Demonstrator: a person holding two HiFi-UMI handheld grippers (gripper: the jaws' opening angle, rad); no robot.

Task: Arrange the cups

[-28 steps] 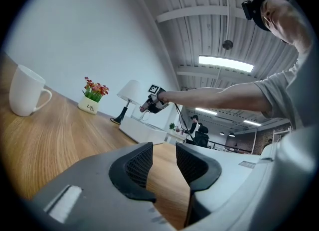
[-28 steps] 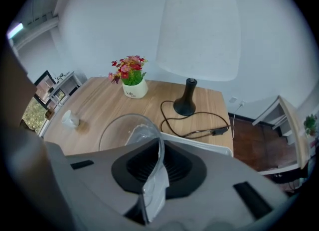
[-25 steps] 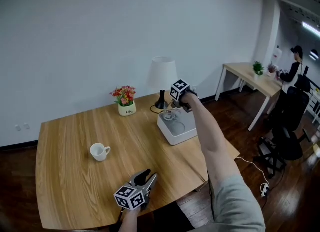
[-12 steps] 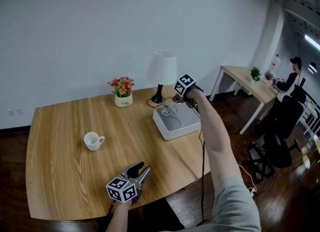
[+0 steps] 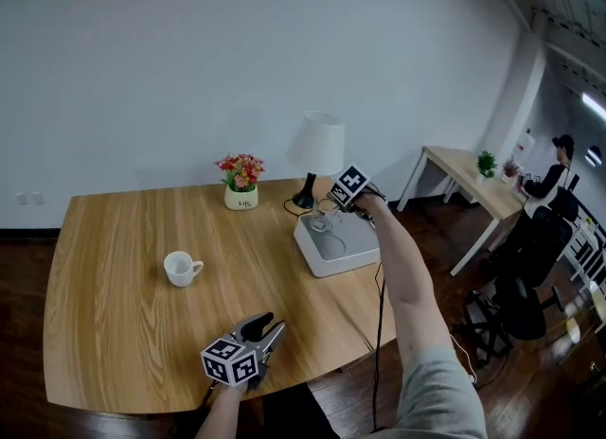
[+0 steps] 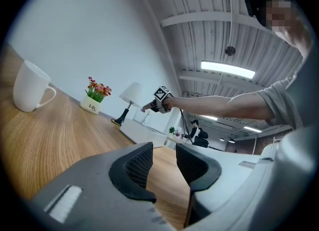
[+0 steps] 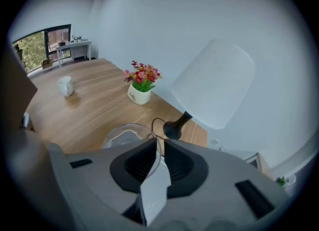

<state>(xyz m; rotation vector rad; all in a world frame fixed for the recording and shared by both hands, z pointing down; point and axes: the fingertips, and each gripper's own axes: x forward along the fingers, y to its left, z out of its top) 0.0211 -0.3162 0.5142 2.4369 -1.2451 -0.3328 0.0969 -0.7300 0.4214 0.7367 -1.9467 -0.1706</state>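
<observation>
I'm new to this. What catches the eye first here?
Most striking is the right hand-held gripper, stretched out over the white tray by the lamp, pinching a clear glass cup by its rim; its jaws have just been opening slightly. The left hand-held gripper hangs open near the table's front edge, and a white mug stands alone on its left half.

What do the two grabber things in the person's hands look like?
The left gripper and the right gripper are both dark grey plastic, each with two black ribbed pads facing one another. Each carries a white cube printed with black square markers. A thin black cable hangs by the right arm, and the person wears a grey short sleeve.
</observation>
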